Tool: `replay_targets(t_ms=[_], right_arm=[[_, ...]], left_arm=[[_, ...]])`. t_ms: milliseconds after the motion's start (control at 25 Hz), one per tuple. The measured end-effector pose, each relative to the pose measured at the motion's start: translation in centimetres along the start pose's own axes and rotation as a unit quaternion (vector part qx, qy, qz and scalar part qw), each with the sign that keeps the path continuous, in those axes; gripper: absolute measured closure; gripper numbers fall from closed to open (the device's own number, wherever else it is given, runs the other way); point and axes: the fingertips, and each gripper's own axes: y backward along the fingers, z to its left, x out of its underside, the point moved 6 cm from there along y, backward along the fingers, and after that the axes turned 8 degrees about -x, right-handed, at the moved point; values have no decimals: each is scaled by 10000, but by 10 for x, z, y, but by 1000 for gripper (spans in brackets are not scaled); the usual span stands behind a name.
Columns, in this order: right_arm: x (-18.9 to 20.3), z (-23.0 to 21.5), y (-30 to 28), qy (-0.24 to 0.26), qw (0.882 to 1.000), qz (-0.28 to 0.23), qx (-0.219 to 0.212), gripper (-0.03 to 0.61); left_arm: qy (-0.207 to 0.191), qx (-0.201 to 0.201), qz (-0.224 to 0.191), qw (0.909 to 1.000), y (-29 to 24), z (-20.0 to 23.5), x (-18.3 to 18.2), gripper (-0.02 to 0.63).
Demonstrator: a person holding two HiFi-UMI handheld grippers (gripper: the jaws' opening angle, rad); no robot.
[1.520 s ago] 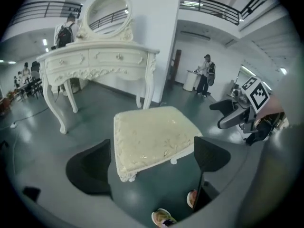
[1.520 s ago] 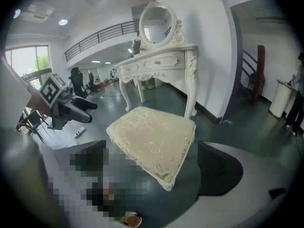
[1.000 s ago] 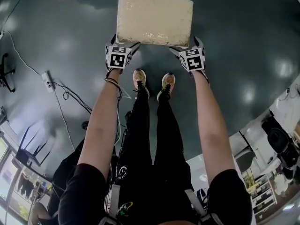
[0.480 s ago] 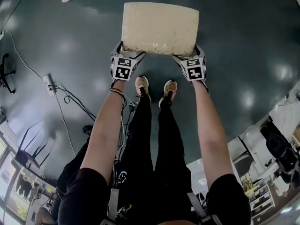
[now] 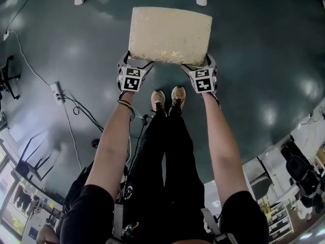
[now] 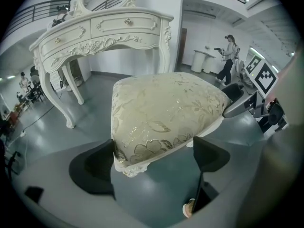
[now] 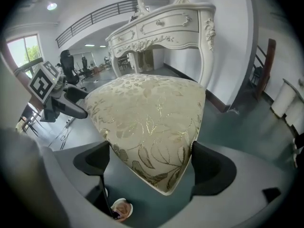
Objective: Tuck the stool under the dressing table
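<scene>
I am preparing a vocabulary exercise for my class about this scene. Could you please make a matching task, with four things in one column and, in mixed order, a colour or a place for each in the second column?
Column 1
A. stool
B. dressing table
C. power strip
D. shoes

Column 2
1. white, with carved legs and drawers
2. on the floor at the left of the head view, with cables
3. cream cushion with a gold leaf pattern
4. side by side, just below the stool's near edge in the head view

Pairs: A-3, B-1, C-2, D-4
</scene>
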Motion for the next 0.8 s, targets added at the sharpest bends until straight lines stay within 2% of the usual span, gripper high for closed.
replay_targets(t_ms=[160, 360, 600, 800], right_arm=[[-40, 26, -30, 173, 9995, -107, -241, 29], [-88, 54, -76, 438, 9984, -140, -330, 32], [-137, 102, -129, 276, 9990, -114, -331, 29], [-178, 113, -152, 284, 9991, -230, -235, 24]], left_arm=[[206, -386, 281, 9986, -5, 42, 19, 81], [283, -681, 140, 9972, -14, 113, 24, 83], [320, -648, 118, 9973, -17, 201, 34, 83], [345, -579, 113, 9977, -22, 248, 17, 83]])
